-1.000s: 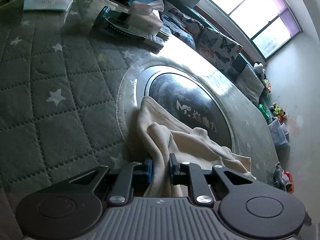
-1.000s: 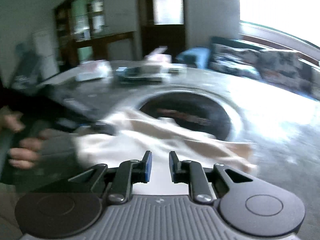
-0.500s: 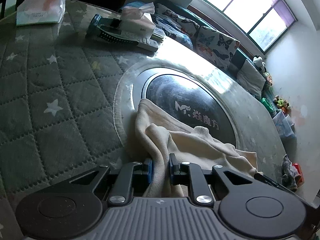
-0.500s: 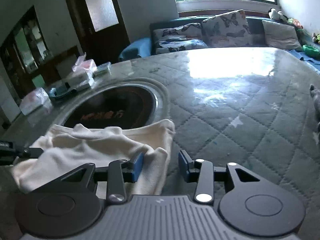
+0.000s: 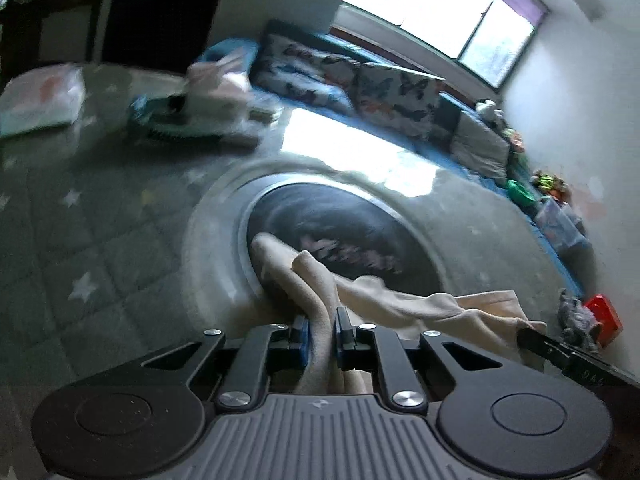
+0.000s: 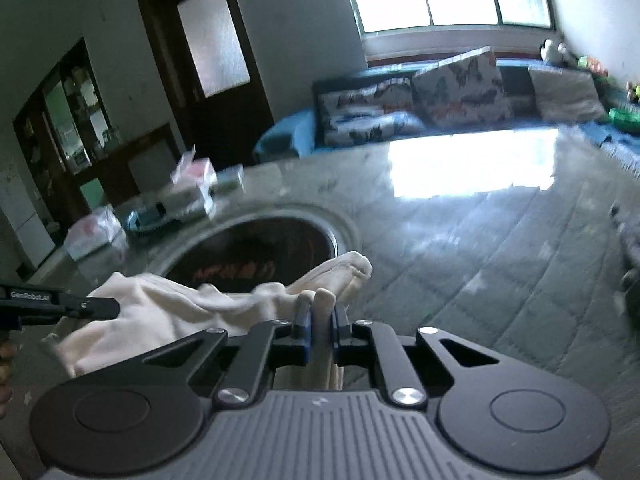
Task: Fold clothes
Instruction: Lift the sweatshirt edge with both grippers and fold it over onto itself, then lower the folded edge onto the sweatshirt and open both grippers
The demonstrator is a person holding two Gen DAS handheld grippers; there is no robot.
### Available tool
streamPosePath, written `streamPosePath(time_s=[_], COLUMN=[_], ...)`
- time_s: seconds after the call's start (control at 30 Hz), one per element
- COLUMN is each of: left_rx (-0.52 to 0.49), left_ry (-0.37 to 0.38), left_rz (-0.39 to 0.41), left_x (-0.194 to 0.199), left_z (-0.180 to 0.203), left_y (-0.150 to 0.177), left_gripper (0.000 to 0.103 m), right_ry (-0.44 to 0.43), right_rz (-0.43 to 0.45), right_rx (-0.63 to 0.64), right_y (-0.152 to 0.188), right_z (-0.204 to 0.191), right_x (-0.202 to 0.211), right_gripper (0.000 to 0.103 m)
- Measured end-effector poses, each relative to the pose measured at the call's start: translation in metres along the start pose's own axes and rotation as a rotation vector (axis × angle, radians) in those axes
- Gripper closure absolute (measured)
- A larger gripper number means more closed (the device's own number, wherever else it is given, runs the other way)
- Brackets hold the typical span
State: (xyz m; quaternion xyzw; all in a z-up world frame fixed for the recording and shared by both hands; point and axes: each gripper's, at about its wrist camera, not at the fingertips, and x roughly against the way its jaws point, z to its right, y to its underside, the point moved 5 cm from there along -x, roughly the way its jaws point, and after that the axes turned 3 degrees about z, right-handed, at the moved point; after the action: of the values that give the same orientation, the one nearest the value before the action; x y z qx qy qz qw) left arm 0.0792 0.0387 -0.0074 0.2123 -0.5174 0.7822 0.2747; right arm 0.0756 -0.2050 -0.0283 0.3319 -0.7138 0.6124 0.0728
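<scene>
A cream garment (image 5: pixel 380 296) hangs stretched between both grippers above the quilted table. My left gripper (image 5: pixel 321 320) is shut on one end of it, with folds bunched between the jaws. My right gripper (image 6: pixel 320 314) is shut on the other end (image 6: pixel 320 300). The cloth (image 6: pixel 168 312) sags in the middle near the dark round inset (image 6: pixel 256 252). The right gripper's tip shows in the left wrist view (image 5: pixel 560 352), and the left gripper's tip in the right wrist view (image 6: pixel 60 304).
The grey-green quilted table cover (image 5: pixel 80 240) has a dark round inset (image 5: pixel 340 224) with a metal rim. Tissue packs, a brush and boxes (image 5: pixel 192 108) lie at the far side. A sofa with butterfly cushions (image 6: pixel 440 96) stands behind under the window.
My right gripper has closed on the garment's end. Both grippers have lifted, so the cloth now hangs off the table between them. The views are blurred by motion.
</scene>
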Motion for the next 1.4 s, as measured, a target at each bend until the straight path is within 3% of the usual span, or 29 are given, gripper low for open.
streamPosePath(time_s=[0.33,0.63,0.97,1.1,1.27,1.4], left_rx=[-0.096,-0.174,-0.238,-0.276,-0.291,-0.32], left_ry=[0.08,0.123,0.125,0.092,0.056,0.015], left_rz=[-0.005,-0.039,-0.125,-0.15,-0.168,-0.149], left_x=[-0.035,-0.081,-0.121,-0.132,-0.135,-0.131], left_z=[0.083,0.15,0.178,0.176,0.172,0.171], left_y=[-0.015,-0.015,0.004,0.013,0.019,0.015], left_gripper=[0.09,0.09,0.09,0.089,0.084,0.058], right_ry=[0.169,0.321,0.443,0.489,0.495,0.457], right_rz=[0.099,0.136,0.067,0.031,0.016,0.02], right_rx=[0.013,-0.023,-0.061,-0.069,-0.081,-0.074], right_y=[-0.039,-0.051,-0.03,-0.02,-0.017,-0.02], right_z=[0.047,0.105,0.152,0.165,0.171,0.164], right_x=[0.038,0.048,0.035,0.028,0.025,0.022], right_gripper=[0.096,0.096,0.095,0.096,0.095,0.094])
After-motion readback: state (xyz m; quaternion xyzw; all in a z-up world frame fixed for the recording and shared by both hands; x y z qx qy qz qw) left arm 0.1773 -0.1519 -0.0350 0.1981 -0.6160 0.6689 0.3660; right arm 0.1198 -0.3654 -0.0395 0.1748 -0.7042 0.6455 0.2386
